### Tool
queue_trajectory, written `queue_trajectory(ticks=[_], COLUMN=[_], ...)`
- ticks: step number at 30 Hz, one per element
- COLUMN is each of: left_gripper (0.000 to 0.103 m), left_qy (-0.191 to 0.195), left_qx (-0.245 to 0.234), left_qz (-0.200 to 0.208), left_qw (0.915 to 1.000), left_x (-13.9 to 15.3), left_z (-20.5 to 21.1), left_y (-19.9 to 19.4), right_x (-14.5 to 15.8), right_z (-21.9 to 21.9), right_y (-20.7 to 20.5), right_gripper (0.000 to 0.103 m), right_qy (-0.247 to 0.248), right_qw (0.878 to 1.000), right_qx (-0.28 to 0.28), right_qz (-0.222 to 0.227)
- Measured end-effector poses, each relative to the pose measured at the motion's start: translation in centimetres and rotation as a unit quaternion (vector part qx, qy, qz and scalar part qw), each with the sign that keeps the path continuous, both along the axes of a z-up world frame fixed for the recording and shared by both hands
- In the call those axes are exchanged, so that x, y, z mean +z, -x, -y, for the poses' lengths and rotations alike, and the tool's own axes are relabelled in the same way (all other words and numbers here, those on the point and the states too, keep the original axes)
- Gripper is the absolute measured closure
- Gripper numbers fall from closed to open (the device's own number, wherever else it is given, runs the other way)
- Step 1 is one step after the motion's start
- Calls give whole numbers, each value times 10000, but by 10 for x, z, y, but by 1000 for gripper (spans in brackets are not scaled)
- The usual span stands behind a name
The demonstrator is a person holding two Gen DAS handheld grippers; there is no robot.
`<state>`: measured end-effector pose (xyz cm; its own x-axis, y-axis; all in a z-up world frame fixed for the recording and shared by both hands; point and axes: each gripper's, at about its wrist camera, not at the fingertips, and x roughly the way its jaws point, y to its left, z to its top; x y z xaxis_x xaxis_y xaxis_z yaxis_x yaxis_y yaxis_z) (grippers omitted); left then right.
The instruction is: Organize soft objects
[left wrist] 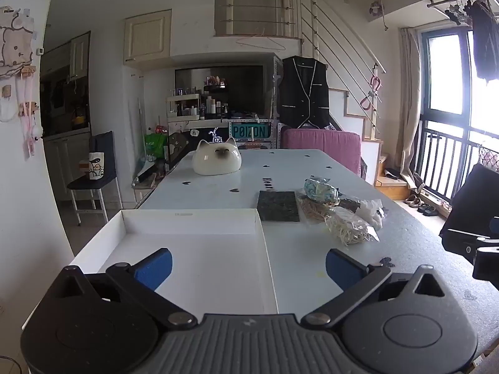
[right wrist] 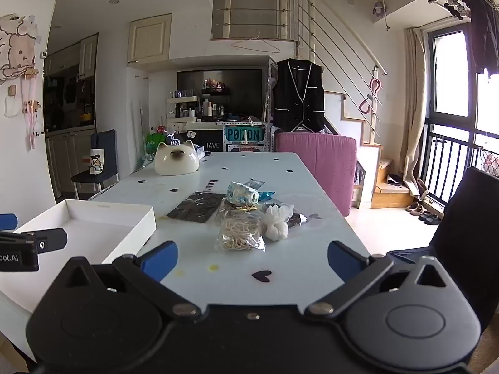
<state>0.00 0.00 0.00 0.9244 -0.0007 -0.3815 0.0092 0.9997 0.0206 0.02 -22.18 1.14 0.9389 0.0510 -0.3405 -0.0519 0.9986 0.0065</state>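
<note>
While both tools hover low over the near table edge, nothing is held.
Left gripper (left wrist: 249, 269): jaws spread wide, empty, above the white tray's (left wrist: 190, 218) right rim.
Right gripper (right wrist: 252, 261): jaws spread wide, empty, over bare table (right wrist: 312, 180).
Soft objects: clear bag of pale strands (right wrist: 240, 233), white cloth bundle (right wrist: 276, 229), blue-patterned packet (right wrist: 242, 193), dark flat mat (right wrist: 198, 207), clustered mid-table, right of the tray.
Far end: ceramic cat head (right wrist: 176, 162).

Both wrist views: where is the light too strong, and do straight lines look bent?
Left wrist view: the window is blown out white; the stair railing bows. Right wrist view: the same window glares; the table stays evenly lit.
</note>
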Motion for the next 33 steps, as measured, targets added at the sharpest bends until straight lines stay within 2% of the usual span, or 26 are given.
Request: queue_trajectory(ticks=[33], left_gripper=[0], left_qy=[51], left_qx=[33], left_qz=[-34], left_qw=[10000], left_x=[-3], left_z=[-3], left_y=[0], right_x=[-2], right_z=[-1], right_y=[-1], right_gripper=[0], right_qy=[-6], right_qw=[10000], right_qx=[0], right_qz=[-25])
